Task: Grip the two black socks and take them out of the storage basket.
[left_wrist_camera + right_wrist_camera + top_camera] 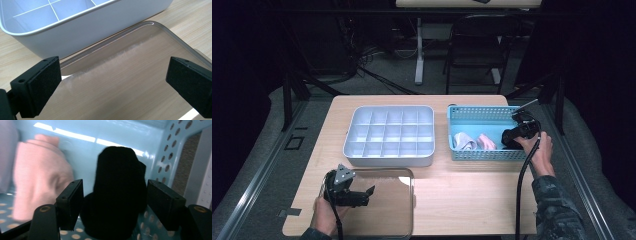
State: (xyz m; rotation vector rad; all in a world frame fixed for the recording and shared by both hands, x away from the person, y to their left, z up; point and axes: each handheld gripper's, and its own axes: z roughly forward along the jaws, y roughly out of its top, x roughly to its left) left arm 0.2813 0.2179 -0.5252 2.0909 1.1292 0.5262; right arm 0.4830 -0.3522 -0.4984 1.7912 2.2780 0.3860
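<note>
A black sock point(117, 192), rolled into a bundle, sits on the floor of a blue perforated basket point(482, 114) at the right side of a wooden table point(462, 195). The right gripper point(115, 202) reaches into the basket with its jaws wide apart on either side of the sock; neither pad appears to press it, so it is straddled rather than held. Just beside the black sock lies a pink sock point(37, 177), and past that, toward the basket's left end, a pale grey-white one point(464, 141). The basket's holed wall point(175, 147) rises close on the far side of the black sock. In the high view the right hand point(539, 150) rests at the basket's near right corner, cable trailing down. Left of the basket, near it but apart, stands a white tray point(389, 135) divided into many small compartments, all bare. In front of the tray a clear plastic lid point(387, 200) lies flat on the table, its far edge close to the tray's wall. The left gripper point(112, 82) hovers over the lid, jaws spread wide and holding nothing, the left hand point(326, 215) at the table's near edge.
</note>
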